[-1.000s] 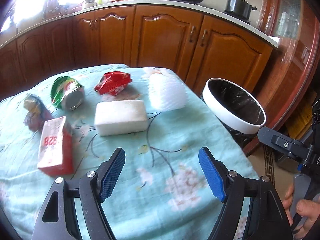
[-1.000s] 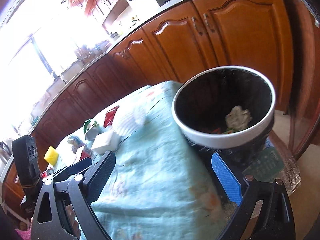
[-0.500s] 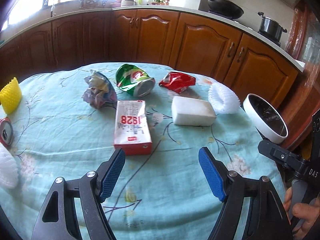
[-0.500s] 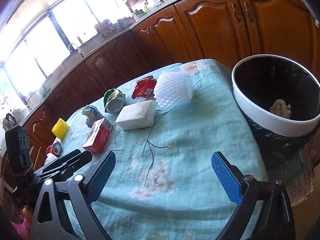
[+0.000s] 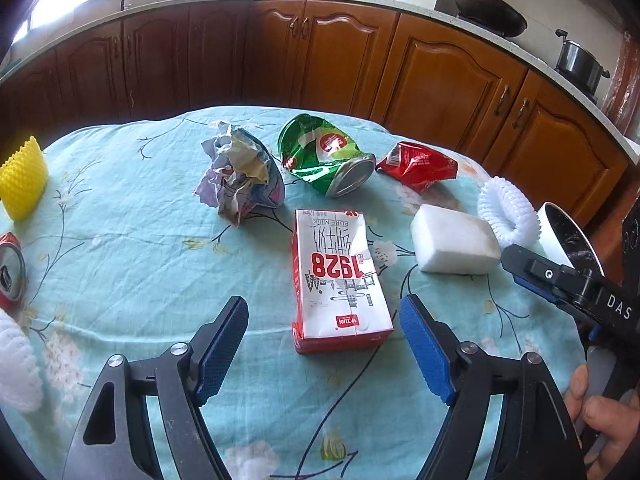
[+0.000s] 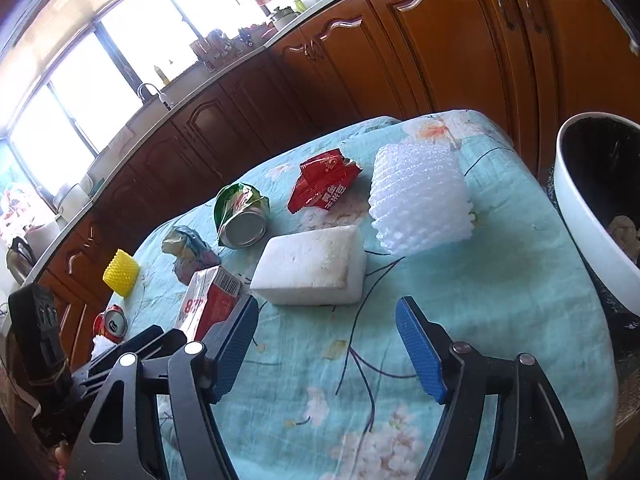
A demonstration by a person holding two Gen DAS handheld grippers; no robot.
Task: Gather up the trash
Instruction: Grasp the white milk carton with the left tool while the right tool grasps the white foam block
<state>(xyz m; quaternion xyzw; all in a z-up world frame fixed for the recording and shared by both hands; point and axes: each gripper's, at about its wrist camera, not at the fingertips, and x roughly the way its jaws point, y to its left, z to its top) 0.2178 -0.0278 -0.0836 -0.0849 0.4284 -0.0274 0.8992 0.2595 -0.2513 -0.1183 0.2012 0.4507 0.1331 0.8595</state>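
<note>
Trash lies scattered on a teal flowered tablecloth (image 5: 120, 264). A red and white milk carton (image 5: 340, 280) lies just ahead of my left gripper (image 5: 324, 344), which is open and holds nothing. Behind the carton are crumpled paper (image 5: 240, 176), a crushed green can (image 5: 324, 156) and a red wrapper (image 5: 416, 164). A white foam block (image 6: 316, 268) lies just beyond my right gripper (image 6: 326, 340), whose jaws are closing with nothing between them. White foam netting (image 6: 420, 200) sits behind the block. The white-rimmed bin (image 6: 580, 216) stands at the table's right edge.
A yellow foam net (image 5: 22, 180), a red drink can (image 5: 10, 276) and more white netting (image 5: 14, 364) lie at the table's left side. Wooden kitchen cabinets (image 5: 440, 76) run behind the table. A hand (image 5: 600, 420) holds the right gripper's handle.
Both grippers swung left, away from the bin and over the table. The carton came in front of the left gripper, the foam block in front of the right. The right jaws narrowed.
</note>
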